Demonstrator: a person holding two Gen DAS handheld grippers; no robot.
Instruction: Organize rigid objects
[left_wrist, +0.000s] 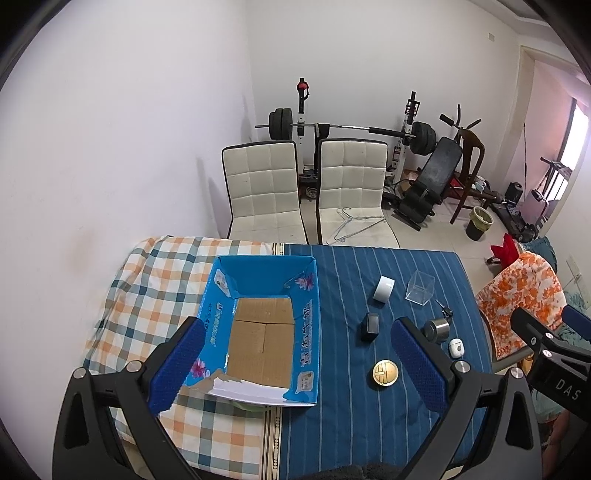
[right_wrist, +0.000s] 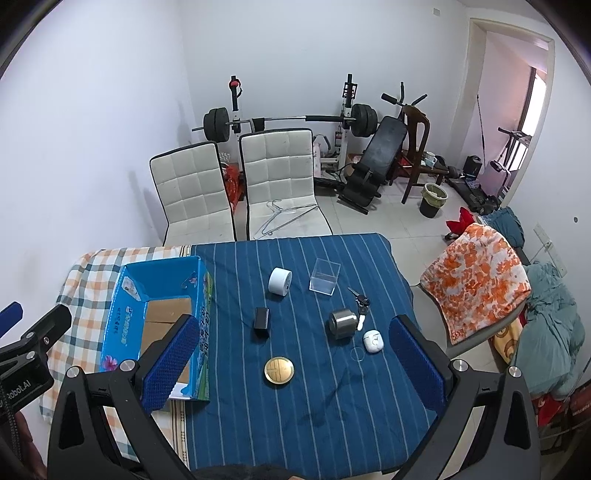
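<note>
On the counter (right_wrist: 332, 406), under a blue striped cloth, the loose items sit in a scatter: white tape roll (right_wrist: 280, 281), clear plastic box (right_wrist: 325, 280), keys (right_wrist: 360, 300), black case (right_wrist: 262, 319), metal cylinder (right_wrist: 342, 323), white earbud case (right_wrist: 373, 340), gold round tin (right_wrist: 279, 370), plus a thin clear disc (right_wrist: 357, 353) flat on the cloth. Blue cardboard box (left_wrist: 258, 332) sits to the left, straddling the checked cloth, open top, nothing visible inside — likely the drop spot.

Risks, as judgement: tape roll and metal cylinder lie on their sides and could roll off if nudged. Clear box and clear disc are hard to see, easy to miss or clip. Disc lies flat, so hard to get under; the fingers could snag the cloth and drag neighbours. Earbud case, cylinder and keys lie close together, the cylinder apparently touching the white tag on the keys, so going for one could knock the others. Box front edge is torn and flimsy, could shift if bumped.

Left gripper (left_wrist: 295, 362) hangs above the box, fingers (left_wrist: 177, 365) spread wide, holding nothing, touching nothing. Right gripper (right_wrist: 295, 365) hovers over the items, fingers (right_wrist: 413, 365) also wide apart, nothing held, no contact. No item picked up yet.
</note>
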